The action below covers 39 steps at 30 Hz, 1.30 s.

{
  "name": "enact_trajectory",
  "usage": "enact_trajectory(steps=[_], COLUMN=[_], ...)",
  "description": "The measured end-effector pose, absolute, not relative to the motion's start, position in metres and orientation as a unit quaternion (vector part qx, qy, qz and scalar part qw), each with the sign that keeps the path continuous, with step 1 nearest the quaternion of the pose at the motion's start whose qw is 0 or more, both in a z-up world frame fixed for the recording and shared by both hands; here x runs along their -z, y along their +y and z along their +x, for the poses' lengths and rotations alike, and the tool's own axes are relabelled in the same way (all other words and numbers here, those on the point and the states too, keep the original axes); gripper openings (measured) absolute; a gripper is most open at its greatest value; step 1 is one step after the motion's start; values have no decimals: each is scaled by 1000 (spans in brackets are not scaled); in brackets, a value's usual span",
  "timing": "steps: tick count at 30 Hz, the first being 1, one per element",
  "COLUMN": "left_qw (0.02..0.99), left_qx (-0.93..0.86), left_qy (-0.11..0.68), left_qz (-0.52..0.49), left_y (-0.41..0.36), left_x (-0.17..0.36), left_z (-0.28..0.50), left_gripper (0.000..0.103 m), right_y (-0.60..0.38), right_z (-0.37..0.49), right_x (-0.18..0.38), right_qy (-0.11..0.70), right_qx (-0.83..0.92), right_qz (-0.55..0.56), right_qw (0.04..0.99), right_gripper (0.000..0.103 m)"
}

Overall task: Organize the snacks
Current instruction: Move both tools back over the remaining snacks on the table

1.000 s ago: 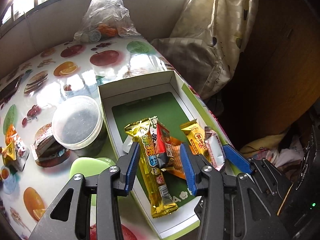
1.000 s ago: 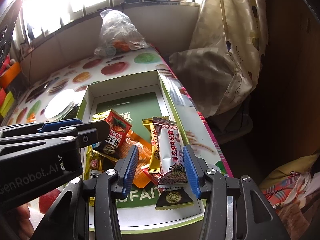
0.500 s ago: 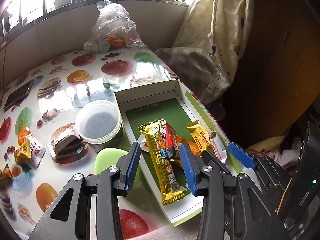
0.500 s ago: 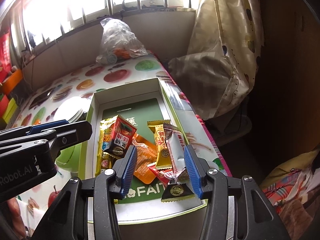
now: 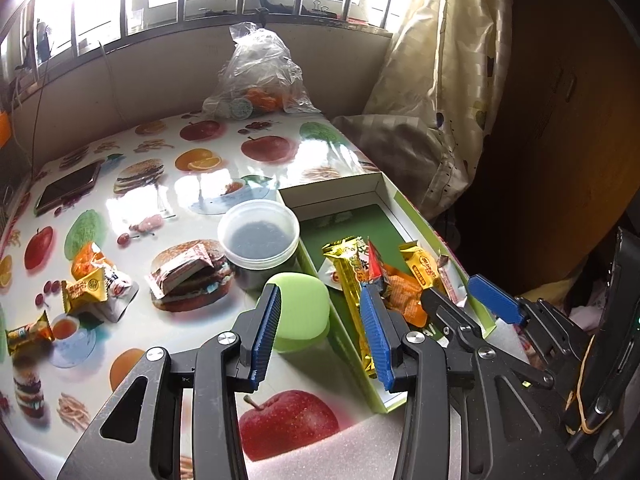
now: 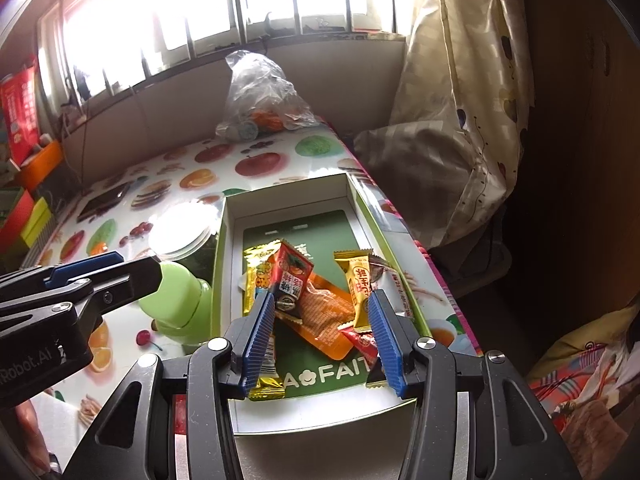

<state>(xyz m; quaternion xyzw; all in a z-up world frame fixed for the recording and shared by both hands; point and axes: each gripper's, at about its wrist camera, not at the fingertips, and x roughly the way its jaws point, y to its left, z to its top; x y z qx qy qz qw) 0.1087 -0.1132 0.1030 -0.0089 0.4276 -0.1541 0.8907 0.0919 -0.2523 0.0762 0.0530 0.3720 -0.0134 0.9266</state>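
An open cardboard box [image 6: 230,240] with a green floor holds several snacks: a long gold bar [image 5: 350,292], a red packet [image 6: 290,276], an orange packet [image 6: 326,320] and a yellow packet [image 6: 358,284]. My left gripper [image 5: 320,336] is open and empty, above the box's near left wall. My right gripper [image 6: 322,336] is open and empty, over the box's near end. Loose snacks [image 5: 92,284] lie at the table's left, and a brown packet [image 5: 180,272] lies nearer the middle.
A clear lidded tub [image 5: 258,236] and a green-capped container [image 5: 300,310] stand left of the box. A phone [image 5: 66,192] lies at the far left. A plastic bag [image 5: 260,76] sits by the window. A curtain [image 5: 440,80] hangs right of the table edge.
Both grippers have drawn back and up from the box, staying open. The left one has shifted left, bringing the loose snacks on the table into view.
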Motion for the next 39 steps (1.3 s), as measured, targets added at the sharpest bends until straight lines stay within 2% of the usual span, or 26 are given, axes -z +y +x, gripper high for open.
enact_trajectory(steps=[26,39], left_qw=[903,899], left_qx=[84,23], left_qy=[421,433], left_qz=[-37,-67], left_y=[-25,45], left_x=[-101,-84], left_z=[85,82], left_gripper=[43,43], right_y=[-172,-112], right_z=[92,108], right_x=[-97,-91], right_qy=[351,358], right_qx=[-59,-114], right_qz=[15,-14], right_qw=[935,927], right_gripper=[49,49])
